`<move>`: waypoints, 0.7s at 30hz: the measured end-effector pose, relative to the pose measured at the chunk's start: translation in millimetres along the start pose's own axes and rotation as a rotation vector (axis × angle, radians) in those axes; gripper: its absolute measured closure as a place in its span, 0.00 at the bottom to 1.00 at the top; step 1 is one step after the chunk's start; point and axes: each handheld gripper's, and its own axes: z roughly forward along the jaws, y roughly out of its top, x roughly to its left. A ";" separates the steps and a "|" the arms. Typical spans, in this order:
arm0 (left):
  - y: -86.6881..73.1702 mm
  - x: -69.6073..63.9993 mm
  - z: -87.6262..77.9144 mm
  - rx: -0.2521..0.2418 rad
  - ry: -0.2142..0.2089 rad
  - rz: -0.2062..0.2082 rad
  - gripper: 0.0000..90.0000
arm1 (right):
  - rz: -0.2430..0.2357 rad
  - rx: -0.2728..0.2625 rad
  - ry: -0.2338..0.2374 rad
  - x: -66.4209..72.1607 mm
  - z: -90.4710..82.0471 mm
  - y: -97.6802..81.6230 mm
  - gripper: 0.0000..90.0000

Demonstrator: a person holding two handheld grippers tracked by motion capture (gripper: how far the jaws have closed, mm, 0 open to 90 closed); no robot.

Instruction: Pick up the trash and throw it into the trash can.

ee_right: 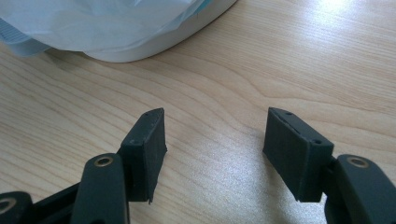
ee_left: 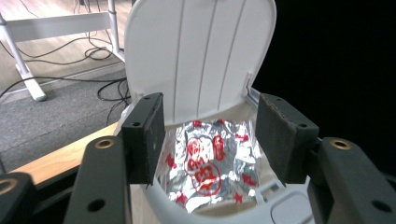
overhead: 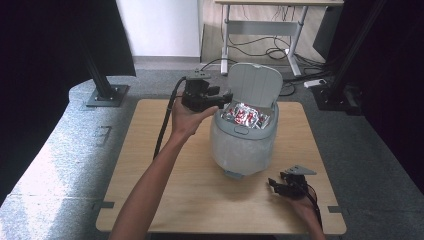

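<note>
Black foam-faced pads of your left gripper stand wide apart right up against the lens, nothing pinched between them, and through that gap you're looking straight down on the crinkled silver foil packet with red print. It's lying loose inside the pale grey lidded plastic bin, untouched by either pad. Your left gripper hangs over the bin's left rim in the high view, jaws aimed across the opening, black cable trailing back towards the table's left edge. The bin's ribbed grey lid is tipped up and back, upright behind the packet. The bin itself sits a little towards the far side of the light wooden table, roughly midway between left and right edges, lined with a whitish translucent bag.

Your right gripper is parked low near the table's near right corner, well apart from the bin, its grey three-cornered plate on top. From its own camera those jaws gape just as wide, bare wood grain between them, holding nothing, with the bin's rounded white base just ahead of the tips
</note>
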 end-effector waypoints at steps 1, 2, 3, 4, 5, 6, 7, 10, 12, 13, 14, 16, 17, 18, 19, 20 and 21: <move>-1.6 -0.4 -3.4 0.001 -0.004 0.000 0.47 | 0.000 0.000 0.000 0.0 -0.1 -0.1 0.42; -3.1 -0.5 -6.1 0.002 -0.004 0.000 0.46 | 0.000 0.000 0.000 0.0 -0.1 -0.2 0.42; -4.9 -0.2 -8.8 0.001 -0.003 -0.001 0.46 | 0.001 0.000 0.000 0.0 -0.2 -0.2 0.42; -6.3 0.1 -10.8 0.001 -0.003 -0.002 0.46 | 0.002 0.000 0.000 0.0 -0.3 -0.2 0.42; -8.2 0.5 -13.3 0.001 -0.003 -0.005 0.45 | 0.002 0.000 0.000 0.0 -0.3 -0.2 0.42; -10.8 1.0 -16.5 0.004 -0.002 -0.004 0.45 | 0.002 0.000 0.000 0.0 -0.4 -0.2 0.42; -12.3 1.3 -18.4 0.005 -0.002 -0.002 0.44 | 0.003 0.000 0.000 0.0 -0.4 -0.4 0.42; -18.6 3.4 -26.8 0.010 -0.005 0.000 0.43 | 0.003 0.000 0.000 -0.1 -0.7 -0.5 0.42; -22.6 4.3 -32.3 0.007 0.001 0.002 0.43 | 0.004 0.000 0.000 -0.2 -0.8 -0.6 0.42; -24.7 4.7 -35.4 0.004 0.002 0.004 0.42 | 0.004 0.000 0.000 -0.1 -0.8 -0.6 0.42; -27.0 5.0 -38.4 0.000 0.003 0.003 0.42 | 0.004 0.000 0.000 -0.2 -0.8 -0.6 0.42; -31.3 5.5 -43.5 -0.004 0.006 0.008 0.42 | 0.005 0.000 -0.001 0.0 -0.8 -0.5 0.42; -34.7 5.7 -46.9 -0.006 0.016 0.015 0.42 | 0.004 0.000 -0.001 0.0 -0.8 -0.6 0.42; -36.7 6.0 -49.1 -0.007 0.020 0.018 0.42 | 0.005 0.000 -0.001 0.1 -0.8 -0.6 0.42; -39.6 6.7 -51.8 -0.010 0.022 0.016 0.42 | 0.005 0.000 -0.001 0.1 -0.8 -0.6 0.42; -43.5 7.9 -55.7 -0.013 0.026 0.015 0.42 | 0.004 0.001 -0.001 0.0 -1.0 -0.7 0.42; -46.7 9.0 -58.8 -0.016 0.027 0.013 0.42 | 0.004 0.001 -0.001 0.0 -1.1 -0.8 0.42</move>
